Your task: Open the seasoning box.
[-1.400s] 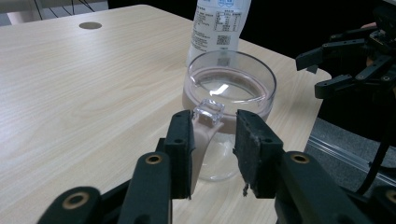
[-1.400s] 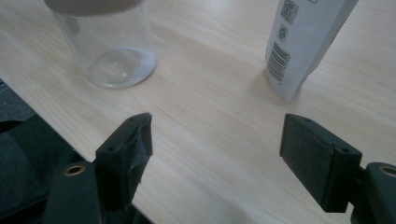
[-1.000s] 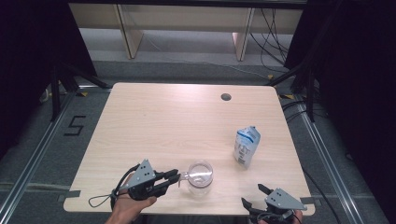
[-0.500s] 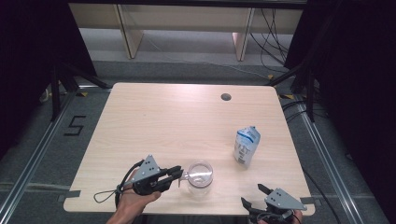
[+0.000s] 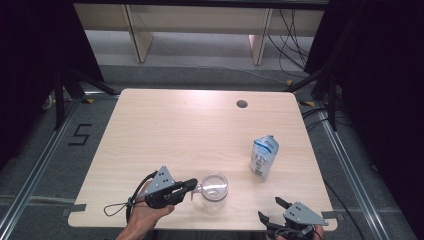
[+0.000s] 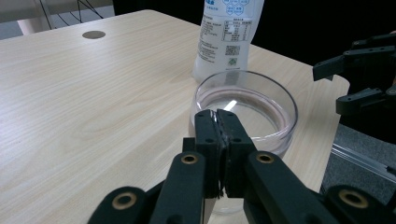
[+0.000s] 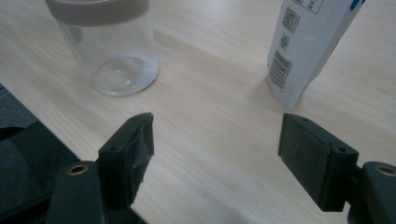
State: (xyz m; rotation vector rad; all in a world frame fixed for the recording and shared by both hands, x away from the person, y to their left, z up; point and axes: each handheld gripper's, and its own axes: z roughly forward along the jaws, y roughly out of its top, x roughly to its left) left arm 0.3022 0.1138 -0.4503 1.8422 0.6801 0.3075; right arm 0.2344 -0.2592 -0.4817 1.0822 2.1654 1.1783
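A clear glass jar [image 5: 214, 186] stands open-topped near the table's front edge. My left gripper [image 5: 193, 185] reaches it from the left, and its jaws have just been closing. In the left gripper view the left gripper [image 6: 218, 116] has its pads pressed together over the near rim of the jar [image 6: 261, 107]. A white and blue pouch [image 5: 263, 157] stands upright to the right of the jar. My right gripper [image 5: 270, 209] rests at the front right edge, open. The right gripper [image 7: 219, 140] has only bare wood between its pads, with the jar [image 7: 112, 51] and the pouch [image 7: 308, 46] beyond.
The light wooden table [image 5: 190, 130] has a round cable hole [image 5: 242, 104] at the back right. Dark floor, rails and cables surround it. In the left gripper view the right gripper [image 6: 355, 79] shows past the table's corner.
The left gripper's jaws have drawn together at the jar's left rim, with the hand shifting slightly. The right gripper, jar and pouch have stayed put.
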